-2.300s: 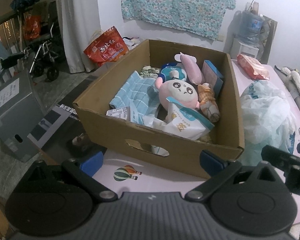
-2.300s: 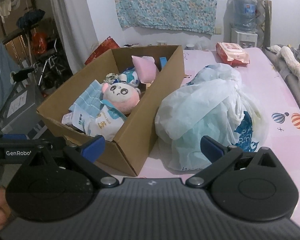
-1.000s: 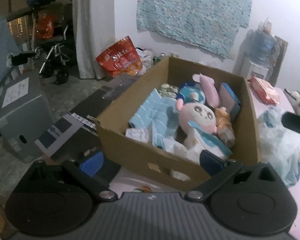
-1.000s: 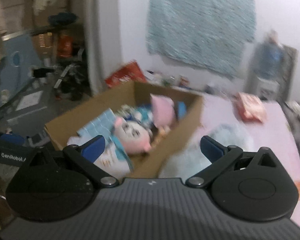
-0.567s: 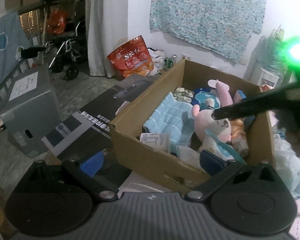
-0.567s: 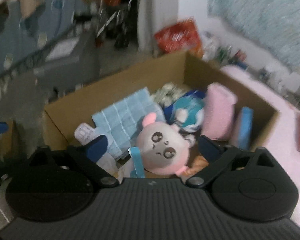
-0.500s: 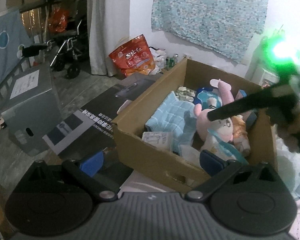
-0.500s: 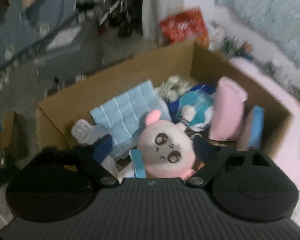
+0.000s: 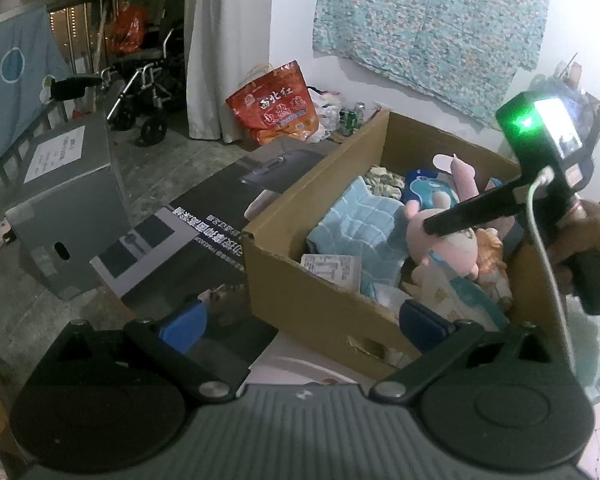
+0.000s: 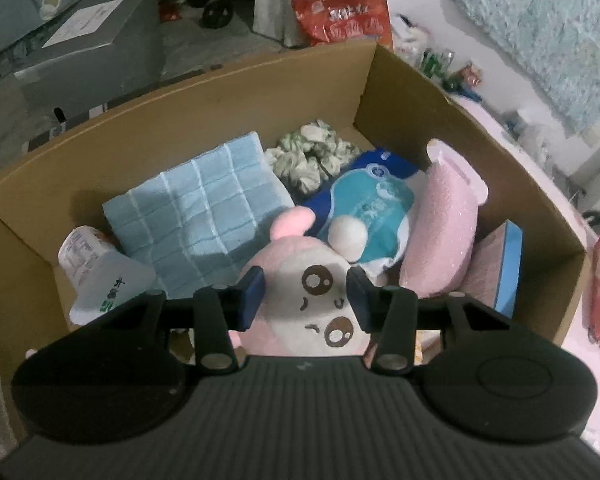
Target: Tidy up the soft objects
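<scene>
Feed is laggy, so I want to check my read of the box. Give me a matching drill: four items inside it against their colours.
Items:
1. checked towel
2. scrunchie
3. round-faced plush toy
4. flat box at the right wall

Colours:
A. pink and cream
B. light blue
C. blue-edged, pinkish face
D. green and white

Pairs: 1-B, 2-D, 3-A, 4-C

From my left wrist view, the red bag (image 9: pixel 274 104) by the wall in the upper middle carries large white Chinese characters I read as 西北红, with smaller print beneath that I cannot make out. The dark flat carton (image 9: pixel 188 236) on the floor at centre left bears a line of white Chinese print, upside down and too small for me. The white label on the grey box (image 9: pixel 56 156) at left is illegible.
</scene>
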Action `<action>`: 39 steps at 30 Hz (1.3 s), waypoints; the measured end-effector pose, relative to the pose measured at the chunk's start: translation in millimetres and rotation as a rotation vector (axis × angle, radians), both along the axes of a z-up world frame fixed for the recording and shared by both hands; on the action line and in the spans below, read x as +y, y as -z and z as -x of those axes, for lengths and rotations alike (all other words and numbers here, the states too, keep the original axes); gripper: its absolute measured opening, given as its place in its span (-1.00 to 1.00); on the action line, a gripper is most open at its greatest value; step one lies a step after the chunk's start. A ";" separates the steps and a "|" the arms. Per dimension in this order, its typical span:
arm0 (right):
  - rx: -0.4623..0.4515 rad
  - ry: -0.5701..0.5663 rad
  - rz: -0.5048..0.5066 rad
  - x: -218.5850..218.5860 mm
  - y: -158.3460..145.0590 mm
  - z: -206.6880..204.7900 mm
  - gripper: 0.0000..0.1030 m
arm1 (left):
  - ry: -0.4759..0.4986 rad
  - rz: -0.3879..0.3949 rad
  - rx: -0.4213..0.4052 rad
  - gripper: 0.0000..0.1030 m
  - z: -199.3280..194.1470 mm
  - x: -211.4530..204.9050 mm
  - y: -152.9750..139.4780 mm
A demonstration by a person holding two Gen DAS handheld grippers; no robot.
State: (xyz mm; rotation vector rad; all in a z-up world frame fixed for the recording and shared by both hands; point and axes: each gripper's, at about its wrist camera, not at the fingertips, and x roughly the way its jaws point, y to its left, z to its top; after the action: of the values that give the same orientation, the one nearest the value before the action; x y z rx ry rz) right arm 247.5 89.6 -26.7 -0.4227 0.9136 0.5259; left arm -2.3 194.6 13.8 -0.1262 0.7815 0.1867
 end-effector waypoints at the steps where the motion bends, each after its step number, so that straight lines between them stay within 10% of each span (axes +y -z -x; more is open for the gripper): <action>1: 0.002 -0.017 -0.006 3.9 3.5 0.0 -0.04 | 0.001 0.000 0.001 1.00 1.1 0.3 0.3; 10: 0.163 -0.027 -0.261 -30.5 -44.9 20.7 0.19 | -0.019 0.004 -0.004 1.00 3.4 12.0 1.6; 15: 0.376 -0.067 -0.178 -31.9 -27.6 30.0 0.21 | -0.021 0.008 -0.003 1.00 2.0 14.4 2.2; 31: 0.223 -0.198 -0.051 2.0 0.7 39.6 0.01 | -0.008 0.012 0.003 1.00 5.6 6.5 4.1; 39: 0.355 -0.126 -0.283 -42.1 -44.6 28.6 0.12 | -0.007 0.022 0.001 1.00 8.0 7.6 6.1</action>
State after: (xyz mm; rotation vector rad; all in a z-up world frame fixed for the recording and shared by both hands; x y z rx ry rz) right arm 219.0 47.5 17.9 -0.1300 1.1373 0.8517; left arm -10.3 202.2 7.8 -0.1497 0.7843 0.1848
